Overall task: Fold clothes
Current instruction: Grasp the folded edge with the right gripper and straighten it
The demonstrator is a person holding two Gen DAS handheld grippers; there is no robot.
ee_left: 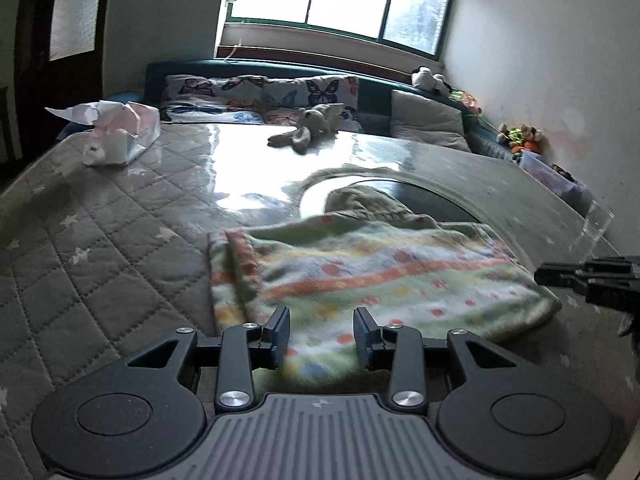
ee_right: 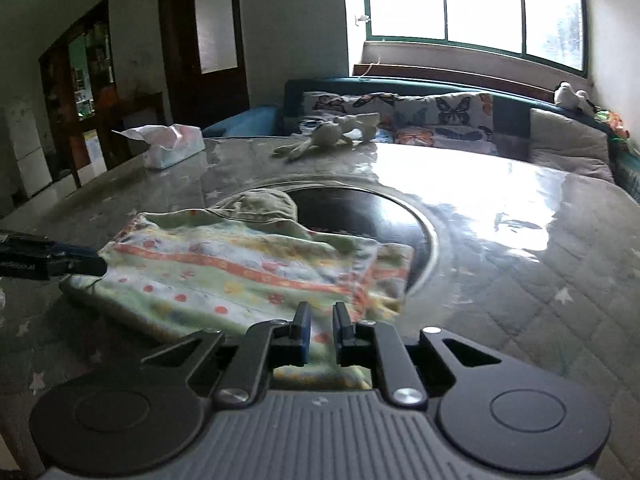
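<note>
Both the left tool (ee_left: 322, 334) and right tool (ee_right: 321, 328), fingers spread, frame a fuzzy, striped, folded garment (ee_left: 372, 276) on glossy quilting (ee_left: 100, 248).

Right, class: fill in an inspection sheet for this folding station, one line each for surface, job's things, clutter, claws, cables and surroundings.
Surface: quilted grey star cover under glossy clear sheeting, with a dark round panel in the middle.
Job's things: patterned green cloth, partly folded, lying flat; an olive garment bunched behind it.
Clutter: tissue pack, plush rabbit.
Claws: left claw open over the cloth's near edge; right claw narrowly open, cloth showing between its fingers.
Cables: nothing seen.
Surroundings: butterfly pillows, grey cushion, window, doors.
</note>
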